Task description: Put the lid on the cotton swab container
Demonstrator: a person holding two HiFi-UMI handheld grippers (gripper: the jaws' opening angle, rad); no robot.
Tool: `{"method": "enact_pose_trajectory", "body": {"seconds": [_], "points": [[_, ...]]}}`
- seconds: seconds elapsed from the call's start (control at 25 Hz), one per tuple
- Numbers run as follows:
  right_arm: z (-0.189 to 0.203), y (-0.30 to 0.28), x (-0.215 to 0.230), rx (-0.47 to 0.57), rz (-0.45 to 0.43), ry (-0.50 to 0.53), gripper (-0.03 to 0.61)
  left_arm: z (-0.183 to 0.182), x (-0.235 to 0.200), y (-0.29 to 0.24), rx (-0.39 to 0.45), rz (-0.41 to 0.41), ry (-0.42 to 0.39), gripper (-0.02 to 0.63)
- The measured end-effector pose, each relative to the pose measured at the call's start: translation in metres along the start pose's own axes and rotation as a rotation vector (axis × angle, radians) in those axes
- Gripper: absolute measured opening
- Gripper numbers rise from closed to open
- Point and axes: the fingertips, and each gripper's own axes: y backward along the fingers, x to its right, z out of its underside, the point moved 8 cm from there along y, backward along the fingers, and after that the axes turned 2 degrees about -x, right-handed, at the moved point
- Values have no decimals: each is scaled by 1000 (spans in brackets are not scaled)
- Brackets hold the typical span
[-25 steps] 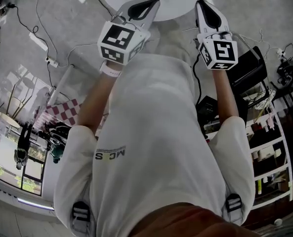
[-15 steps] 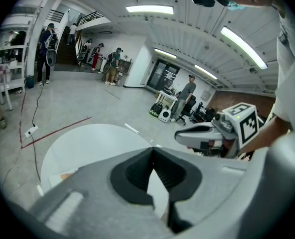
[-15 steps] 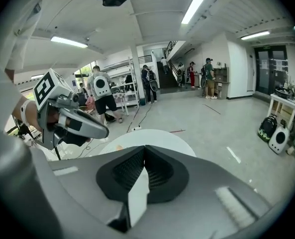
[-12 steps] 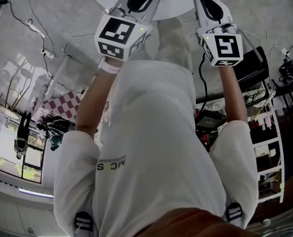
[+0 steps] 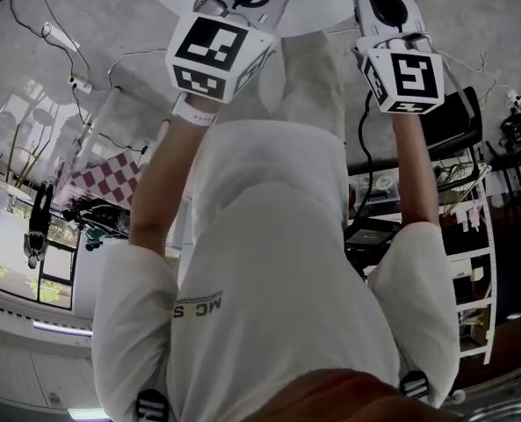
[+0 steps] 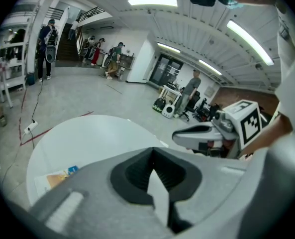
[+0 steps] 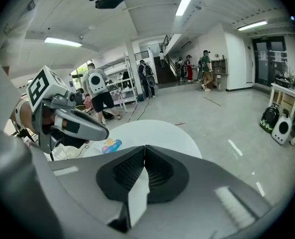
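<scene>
**Left gripper** (image 6: 152, 152): jaws pressed together with nothing between them, held over the near edge of a round white table (image 6: 87, 138). **Right gripper** (image 7: 144, 149): jaws likewise closed and empty. It is held to the right of the left one, about level with it and well apart. A printed leaflet (image 6: 56, 178) lies on the table's left part. The container and lid cannot be made out in any view.

Smooth white table (image 6: 87, 138), polished grey floor (image 6: 82, 89)
</scene>
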Motion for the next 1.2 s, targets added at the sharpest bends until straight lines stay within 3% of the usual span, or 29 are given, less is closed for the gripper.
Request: {"method": "enact_pose_trajectory", "body": {"seconds": [1.2], "points": [[38,-45,44,-29,-38,-60,0,-1,-7,-84,-51,32,-45,-2]]}}
